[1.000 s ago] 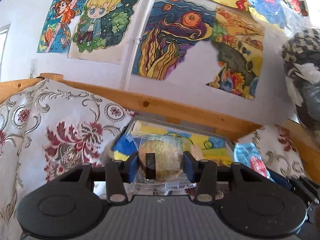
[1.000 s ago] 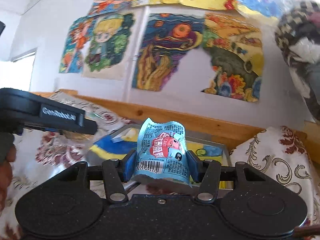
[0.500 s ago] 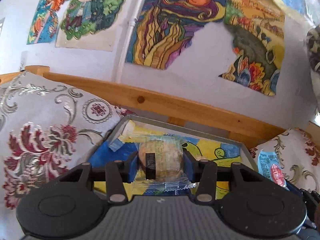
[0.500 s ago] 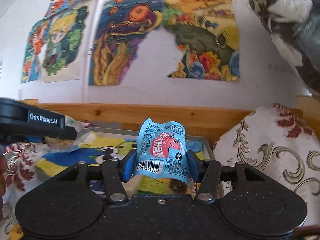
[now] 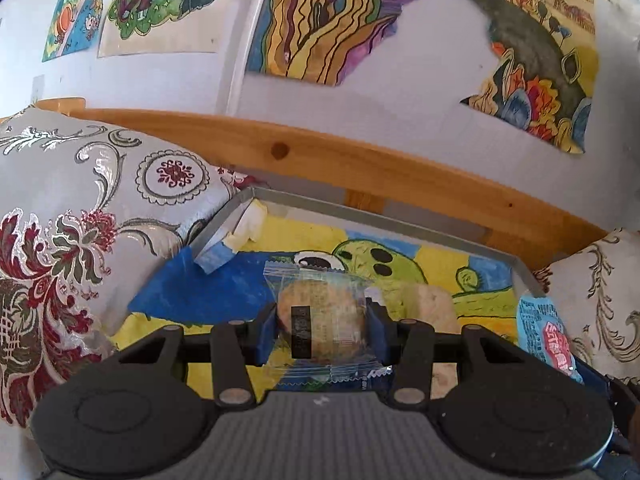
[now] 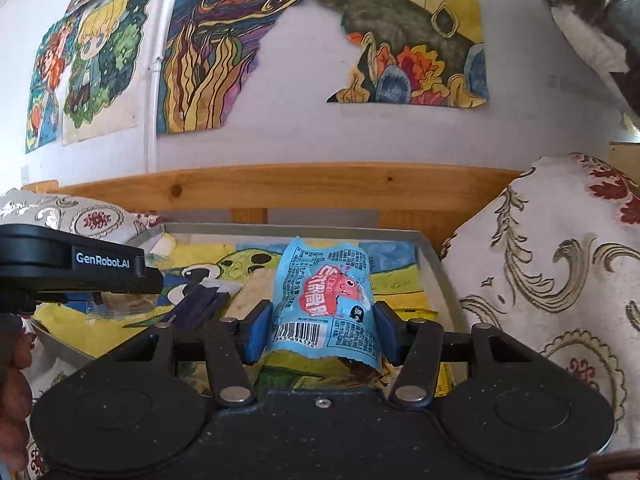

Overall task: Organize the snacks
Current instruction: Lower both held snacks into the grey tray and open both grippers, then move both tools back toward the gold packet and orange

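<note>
My left gripper (image 5: pixel 322 328) is shut on a round biscuit in a clear wrapper (image 5: pixel 322 322), held above the near part of a grey tray (image 5: pixel 360 212) lined with a yellow, blue and green drawing. My right gripper (image 6: pixel 320 330) is shut on a light blue snack packet (image 6: pixel 326 300) with red lettering and a barcode, upright over the same tray (image 6: pixel 434 264). That blue packet (image 5: pixel 544 338) also shows at the right edge of the left wrist view. The left gripper's body (image 6: pixel 76 264) reaches in from the left of the right wrist view.
Patterned cushions flank the tray, one on the left (image 5: pixel 80 208) and one on the right (image 6: pixel 552 264). A wooden rail (image 6: pixel 280 188) runs behind it, under a wall with drawings. A dark wrapper (image 6: pixel 196 304) and another biscuit (image 5: pixel 428 304) lie in the tray.
Both grippers have moved forward and down toward the tray, which now looks larger and nearer. Each still holds its snack.
</note>
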A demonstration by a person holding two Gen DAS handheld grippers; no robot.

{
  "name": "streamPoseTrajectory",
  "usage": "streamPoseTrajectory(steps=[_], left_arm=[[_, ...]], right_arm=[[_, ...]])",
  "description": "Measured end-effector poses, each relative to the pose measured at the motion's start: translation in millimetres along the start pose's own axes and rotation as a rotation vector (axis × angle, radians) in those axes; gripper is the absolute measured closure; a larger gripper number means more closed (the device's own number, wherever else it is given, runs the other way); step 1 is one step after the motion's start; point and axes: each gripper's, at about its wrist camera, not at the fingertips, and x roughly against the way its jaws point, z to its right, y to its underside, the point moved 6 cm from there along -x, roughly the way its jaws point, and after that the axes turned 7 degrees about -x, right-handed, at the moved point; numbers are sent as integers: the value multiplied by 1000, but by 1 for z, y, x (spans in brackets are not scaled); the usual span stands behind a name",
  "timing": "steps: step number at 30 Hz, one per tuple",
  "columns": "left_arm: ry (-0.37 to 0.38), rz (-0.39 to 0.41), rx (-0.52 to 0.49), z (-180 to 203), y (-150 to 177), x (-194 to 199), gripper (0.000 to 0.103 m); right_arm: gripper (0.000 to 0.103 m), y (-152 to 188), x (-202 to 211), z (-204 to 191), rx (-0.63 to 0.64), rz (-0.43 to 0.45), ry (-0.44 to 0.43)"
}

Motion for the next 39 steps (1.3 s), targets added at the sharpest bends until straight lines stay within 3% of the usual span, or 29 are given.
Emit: streamPoseTrajectory(steps=[11,16,19,22,30,39], left_arm=[[-12,-39,16,-3,5,-11,53],[-18,-71,41,-7,8,-16,50],[-16,-79,81,-12,9,-17,38],[-23,-71,98,-16,9,-14,29],[-58,12,108,-23,-1,11,7],[-75,90,98,-29,-11,58,1]], right_arm=[[44,6,-11,-1,-12,-41,-2],[38,8,-14,-2,-1,-46,5],[37,7,-14,-4,7,-44,3],[30,7,-13,-4,7,-38,8],[16,-6,7,0,-27,17,33],[2,-29,59,6,-70,107,55]])
